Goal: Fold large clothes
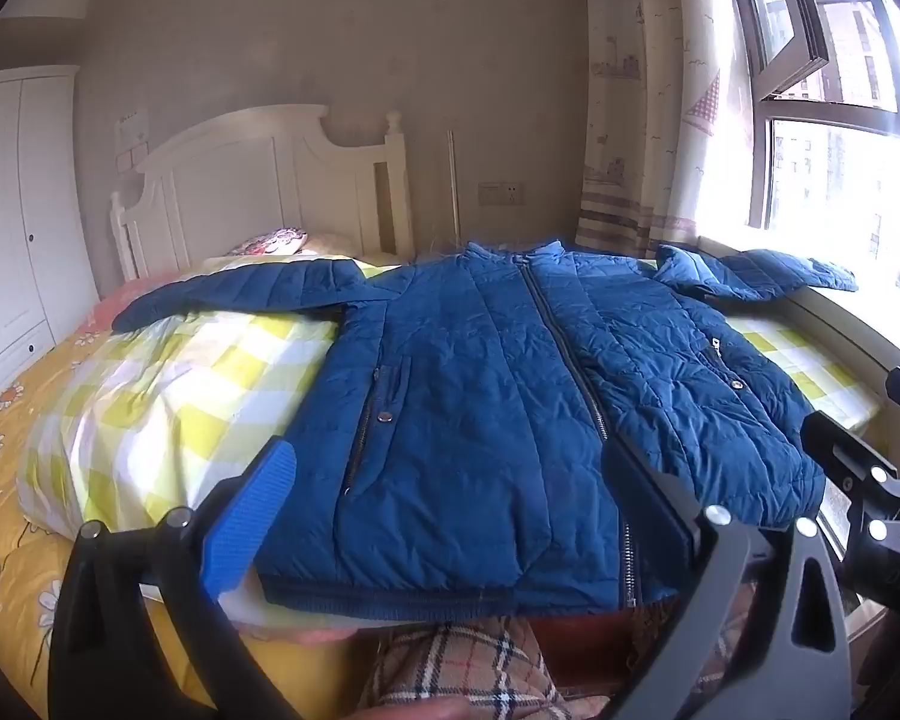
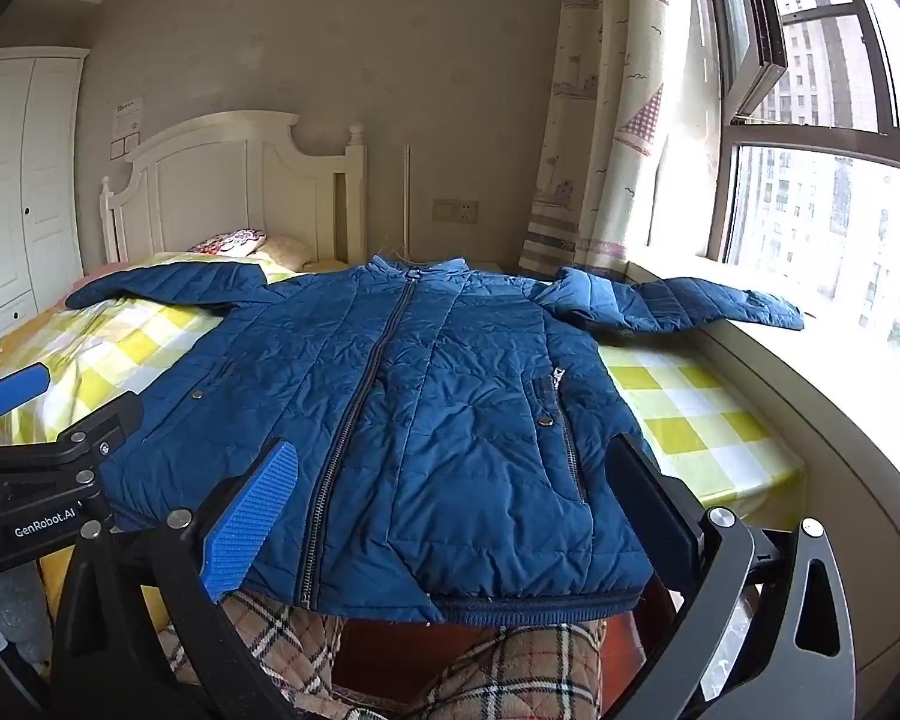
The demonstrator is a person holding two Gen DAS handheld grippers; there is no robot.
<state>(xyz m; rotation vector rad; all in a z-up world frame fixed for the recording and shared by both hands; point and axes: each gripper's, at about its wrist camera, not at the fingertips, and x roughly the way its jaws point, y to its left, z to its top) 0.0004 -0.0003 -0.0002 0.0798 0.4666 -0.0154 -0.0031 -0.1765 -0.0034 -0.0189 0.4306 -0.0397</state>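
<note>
A blue quilted jacket [image 1: 498,372] [image 2: 450,372] lies front up and zipped on the bed, collar toward the headboard and hem at the near edge. Its sleeves stretch out sideways; the right sleeve [image 2: 690,303] rests on the window sill. My left gripper [image 1: 450,450] hovers open just above the hem on the jacket's left half, with nothing between its fingers. My right gripper [image 2: 453,447] stands open over the hem on the right half, also holding nothing. Each gripper shows at the side of the other's view: the right gripper [image 1: 864,402] and the left gripper [image 2: 81,393].
The bed has a yellow and white checked sheet [image 1: 180,372] and a white headboard [image 1: 270,180]. A white wardrobe [image 1: 12,210] stands at the left. The window sill [image 2: 840,390] and curtain [image 2: 618,120] border the right. A person's plaid trousers [image 2: 510,660] show below the hem.
</note>
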